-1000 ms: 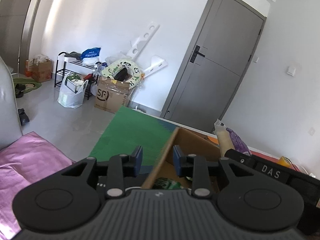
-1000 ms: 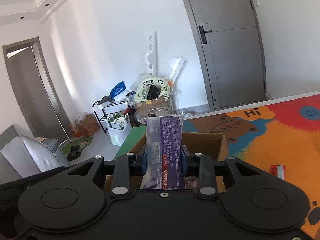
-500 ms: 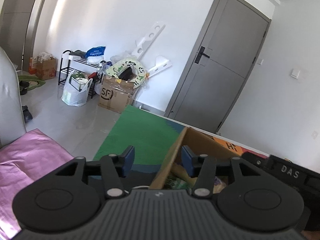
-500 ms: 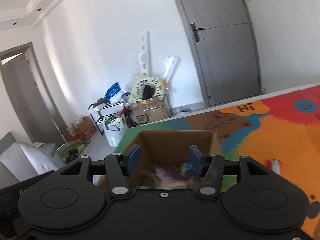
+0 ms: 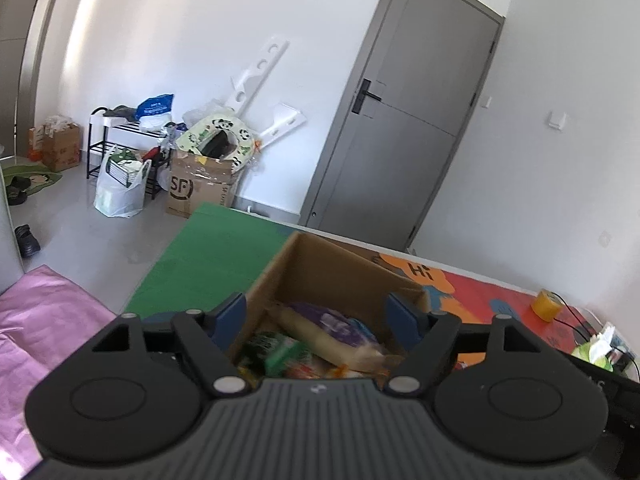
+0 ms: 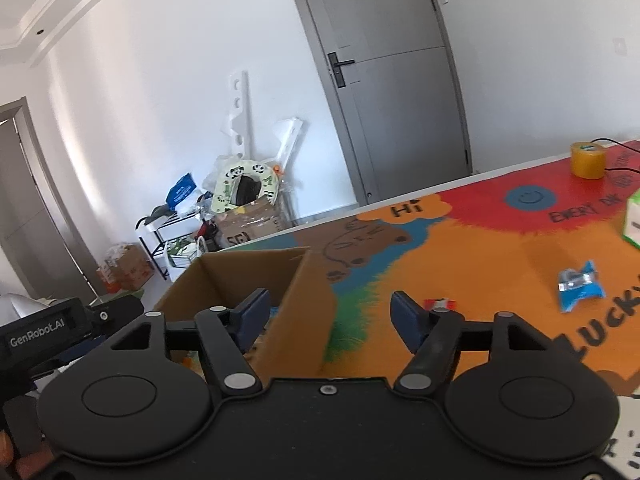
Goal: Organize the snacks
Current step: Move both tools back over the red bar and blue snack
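Note:
An open cardboard box stands on the colourful mat. Several snack packs lie in it, among them a purple pack and a green one. My left gripper hangs over the box's near side, its jaws opening with nothing gripped between them. The right gripper sits at the box's right wall, jaws also opening and empty. On the mat to the right lie a blue snack packet and a small red packet.
A yellow tape roll with a black cable stands at the mat's far edge. A green-and-white box is at the right edge. The mat ends at the table's far edge; bags and cartons clutter the floor beyond.
The right gripper let go of the purple pack, which now lies in the box, and swung right. Both grippers' jaws have spread. The left gripper shifted over the box.

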### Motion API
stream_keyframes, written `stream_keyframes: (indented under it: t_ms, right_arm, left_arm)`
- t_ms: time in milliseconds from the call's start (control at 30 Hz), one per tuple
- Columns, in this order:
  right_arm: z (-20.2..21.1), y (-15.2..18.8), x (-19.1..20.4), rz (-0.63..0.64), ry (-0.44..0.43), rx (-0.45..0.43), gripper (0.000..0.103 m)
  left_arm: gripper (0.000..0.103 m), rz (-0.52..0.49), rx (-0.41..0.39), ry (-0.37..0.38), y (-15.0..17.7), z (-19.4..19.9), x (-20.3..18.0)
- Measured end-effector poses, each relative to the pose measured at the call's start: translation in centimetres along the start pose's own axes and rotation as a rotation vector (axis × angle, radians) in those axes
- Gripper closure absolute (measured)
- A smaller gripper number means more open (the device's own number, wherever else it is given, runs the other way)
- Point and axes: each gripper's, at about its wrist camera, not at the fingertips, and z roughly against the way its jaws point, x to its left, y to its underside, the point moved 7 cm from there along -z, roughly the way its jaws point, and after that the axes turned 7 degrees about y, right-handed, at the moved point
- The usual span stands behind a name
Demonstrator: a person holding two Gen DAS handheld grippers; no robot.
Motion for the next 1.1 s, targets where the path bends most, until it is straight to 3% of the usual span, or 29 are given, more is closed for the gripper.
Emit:
stream_keyframes:
  t_ms: [333,533,1100]
  right_arm:
    - [1.7,-0.2,-5.4,-0.054,0.044,-0.025,0.001]
    - [2.6,-0.4,-8.4,-0.062,0.087,-0.049,0.000]
    - [3.3,0.1,-15.9,-0.136,0.159,-0.054,0.000]
  left_arm:
    - [0.015,-0.054,0.018,0.035,1.5,-0.8,-4.6]
    - [0.010,-0.086,0.027,0.063,2.4,-1.4,-7.5]
    - [0.009,-0.154,0.080,0.139,5.3,-3.7,-14.0]
